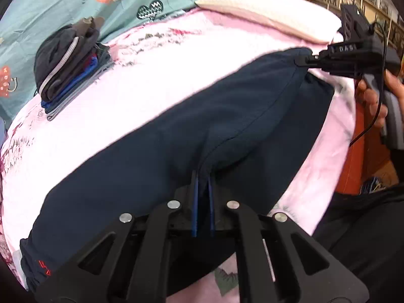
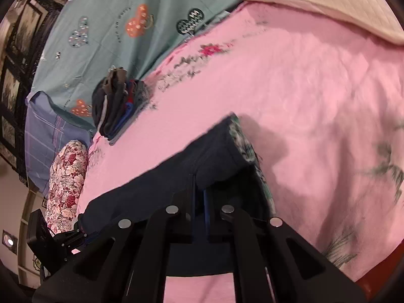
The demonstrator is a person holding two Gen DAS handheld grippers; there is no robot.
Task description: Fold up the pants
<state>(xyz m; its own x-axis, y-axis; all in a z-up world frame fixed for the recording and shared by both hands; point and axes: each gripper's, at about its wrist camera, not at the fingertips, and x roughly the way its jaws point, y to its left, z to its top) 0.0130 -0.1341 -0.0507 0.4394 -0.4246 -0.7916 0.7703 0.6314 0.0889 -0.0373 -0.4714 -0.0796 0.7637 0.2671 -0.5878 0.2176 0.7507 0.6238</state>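
Observation:
Dark navy pants lie across a pink floral bedsheet. My left gripper is shut on a fold of the pants along their near edge and lifts it off the sheet. My right gripper is shut on the pants' end, where a patterned lining shows. In the left wrist view the right gripper pinches the far right corner of the pants, held by a hand. The pants' cuff with a red mark lies at lower left.
A stack of folded dark clothes sits on the sheet at the far left, also in the right wrist view. A cream pillow lies at the back. A teal patterned sheet hangs behind. A floral bolster lies at left.

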